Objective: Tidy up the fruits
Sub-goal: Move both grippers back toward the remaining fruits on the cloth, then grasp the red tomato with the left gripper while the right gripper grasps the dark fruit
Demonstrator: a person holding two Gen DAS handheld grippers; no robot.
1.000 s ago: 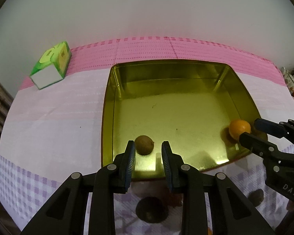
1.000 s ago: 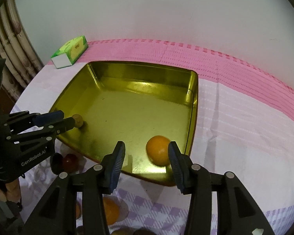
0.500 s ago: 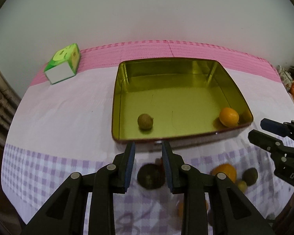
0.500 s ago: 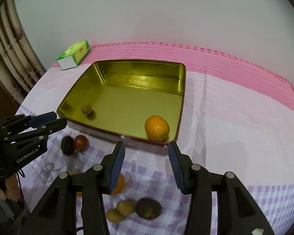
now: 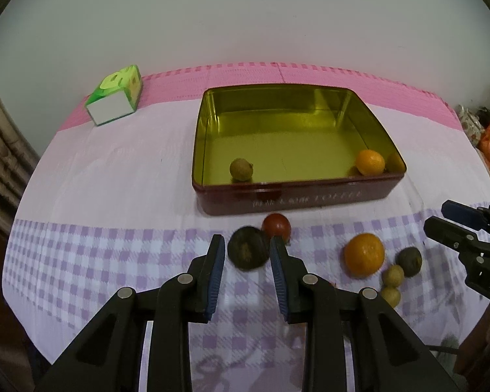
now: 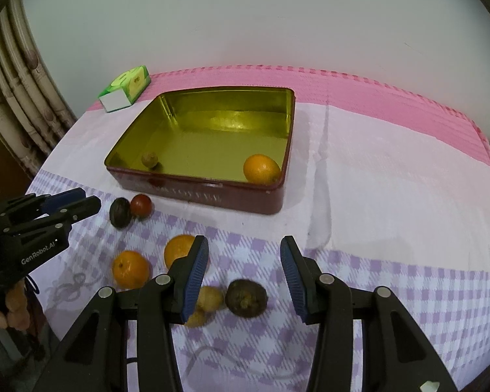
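The tin [image 5: 297,192] sits far on the tablecloth [image 5: 114,176], the tissue box [image 5: 114,104] off to its far left. In the tin, 1 small fruit [image 5: 241,169] lies near-left and 1 orange [image 5: 370,162] in the near-right corner. Near the tin's front wall, a tomato [image 5: 276,225] touches a dark fruit [image 5: 247,252]; to their right lie another orange [image 5: 364,254] and 3 smaller fruits.

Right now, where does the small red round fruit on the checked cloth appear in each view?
Left wrist view: small red round fruit lies centre, before the tin's front wall.
Right wrist view: it lies left of centre, below the tin's near corner.
Shared landmark: the dark round fruit touching it.
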